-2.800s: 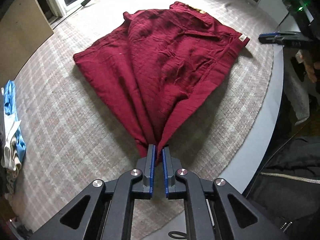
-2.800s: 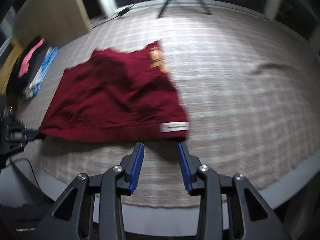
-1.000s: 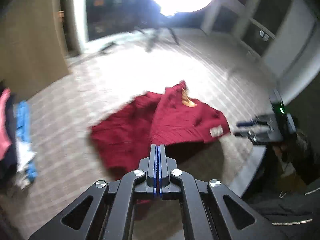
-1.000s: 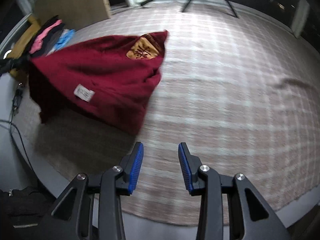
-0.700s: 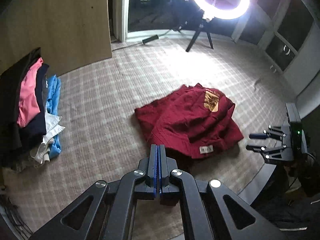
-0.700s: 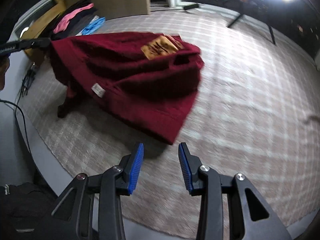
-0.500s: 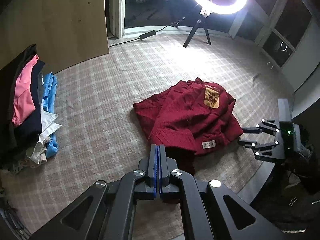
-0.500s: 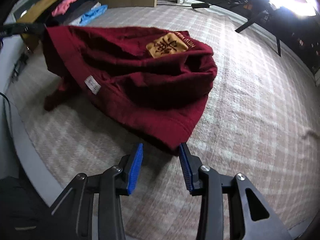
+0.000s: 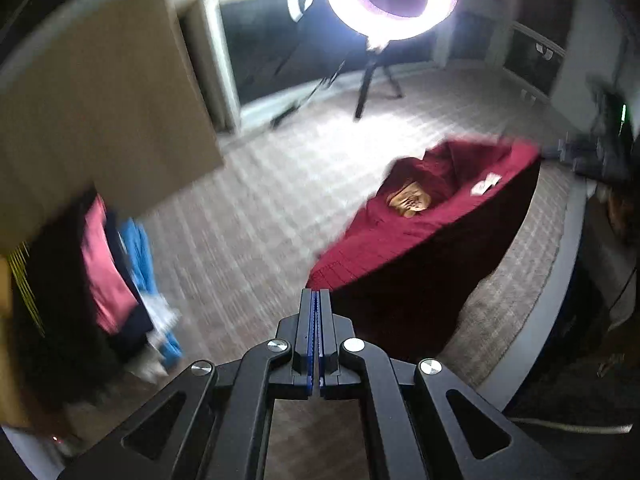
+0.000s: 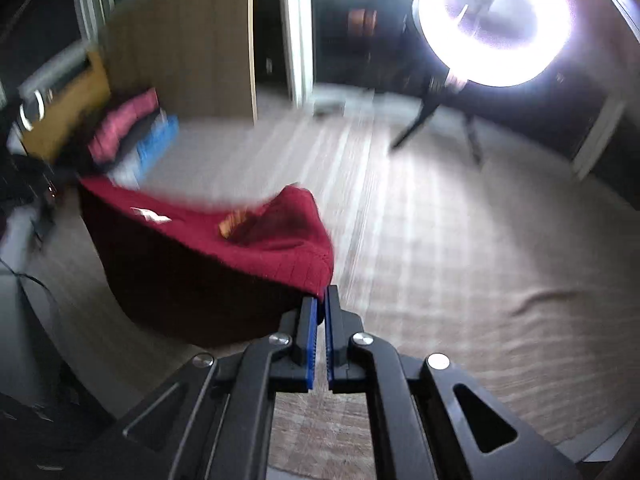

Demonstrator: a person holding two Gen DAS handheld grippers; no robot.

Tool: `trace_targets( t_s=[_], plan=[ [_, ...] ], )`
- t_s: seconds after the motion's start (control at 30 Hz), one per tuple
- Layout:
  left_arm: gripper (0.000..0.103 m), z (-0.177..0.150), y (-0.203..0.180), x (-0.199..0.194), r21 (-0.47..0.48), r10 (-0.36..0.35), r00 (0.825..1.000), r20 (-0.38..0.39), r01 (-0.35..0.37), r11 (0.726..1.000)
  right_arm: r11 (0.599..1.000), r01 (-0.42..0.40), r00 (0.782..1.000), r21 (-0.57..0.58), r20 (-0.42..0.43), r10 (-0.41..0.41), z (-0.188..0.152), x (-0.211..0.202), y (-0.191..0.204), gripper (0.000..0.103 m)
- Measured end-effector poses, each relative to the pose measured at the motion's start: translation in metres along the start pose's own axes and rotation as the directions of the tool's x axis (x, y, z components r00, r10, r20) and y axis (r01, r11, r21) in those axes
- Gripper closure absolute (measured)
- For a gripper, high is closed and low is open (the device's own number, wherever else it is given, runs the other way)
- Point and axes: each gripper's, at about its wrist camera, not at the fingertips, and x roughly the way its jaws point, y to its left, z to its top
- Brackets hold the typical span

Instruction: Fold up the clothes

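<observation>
Right wrist view: the right tool (image 10: 319, 300) has just clenched on a corner of the red garment (image 10: 256, 248), fabric pinched between its blue pads. The left tool (image 9: 318, 300), jaws pressed together, grips the opposite corner. Half a second ago the garment lay bunched on the worktop (image 9: 248, 208); now it hangs slung between both tools above that checked woven surface. Likely it is being spread for a fresh fold. Soft ribbed knit, sagging, gold patch inside.

Dim room, ring light (image 9: 392, 0) glare blown out, heavy motion blur, fisheye edges dark.
</observation>
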Motion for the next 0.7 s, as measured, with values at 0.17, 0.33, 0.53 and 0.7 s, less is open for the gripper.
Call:
trace_targets(
  t_s=[0.17,0.33,0.53,0.7],
  plan=[
    [0.103,0.006,-0.024,0.021,0.091,-0.026,0.999,-0.042,0.030,0.995,0.995,0.100,0.995,0.003,0.000,-0.100,0.007,-0.017,-0.010,0.100],
    [0.103,-0.040,-0.067,0.111,0.131,-0.106,0.957,-0.270,0.146,0.981,0.990,0.135,0.945,0.046,-0.305,-0.115,-0.087,0.054,-0.032,0.100],
    [0.103,-0.088,-0.095,0.152,0.076,-0.177,0.905,-0.387,0.223,0.972,0.986,0.126,0.888,0.106,-0.454,-0.065,-0.155,0.092,-0.042,0.100],
    [0.094,-0.091,-0.084,0.141,0.014,-0.187,0.919,-0.346,0.205,0.979,0.984,0.109,0.899,0.137,-0.436,-0.039,-0.155,0.084,-0.059,0.100]
  ],
)
